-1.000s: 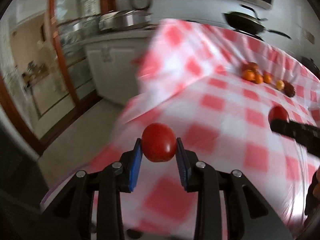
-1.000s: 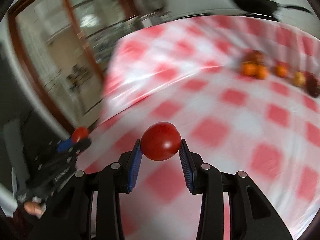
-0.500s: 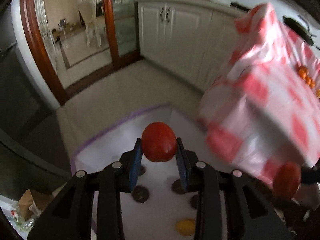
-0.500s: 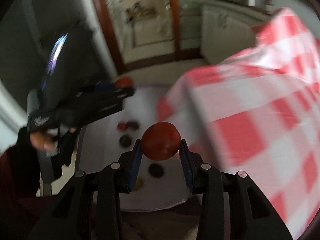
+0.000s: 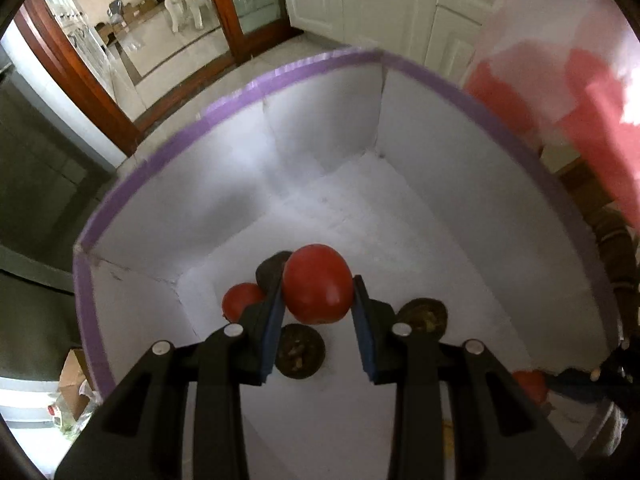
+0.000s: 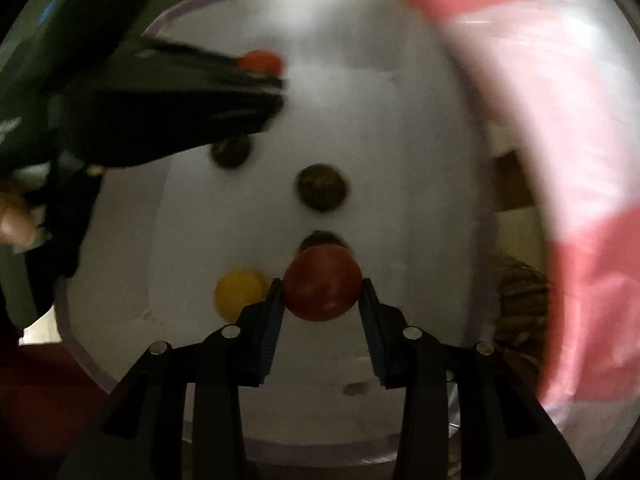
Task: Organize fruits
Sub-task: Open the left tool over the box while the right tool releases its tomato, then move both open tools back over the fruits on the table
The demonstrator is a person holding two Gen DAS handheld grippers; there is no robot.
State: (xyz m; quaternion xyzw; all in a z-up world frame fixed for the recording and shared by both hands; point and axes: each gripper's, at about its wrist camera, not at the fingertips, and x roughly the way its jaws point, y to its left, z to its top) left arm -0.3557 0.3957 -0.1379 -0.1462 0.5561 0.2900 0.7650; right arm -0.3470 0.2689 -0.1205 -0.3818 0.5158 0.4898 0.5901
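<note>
A red tomato (image 5: 318, 284) sits pinched between the blue pads of the left gripper (image 5: 318, 312), clamped at its widest part so it cannot roll out while carried nose-down into the white box (image 5: 420, 168) with the purple rim. On the box floor lie another red tomato (image 5: 242, 300) at nine o'clock of the held one, and dark brown fruits (image 5: 298, 350) at six and (image 5: 424, 314) at three. The right gripper (image 6: 322, 308) likewise grips its own tomato (image 6: 322, 286), hanging over the same box with a yellow fruit (image 6: 240, 290) at nine o'clock. Both tools point steeply down, side by side, probably to set the tomatoes down rather than drop them. The checked cloth (image 5: 580, 92) hangs at two o'clock.
</note>
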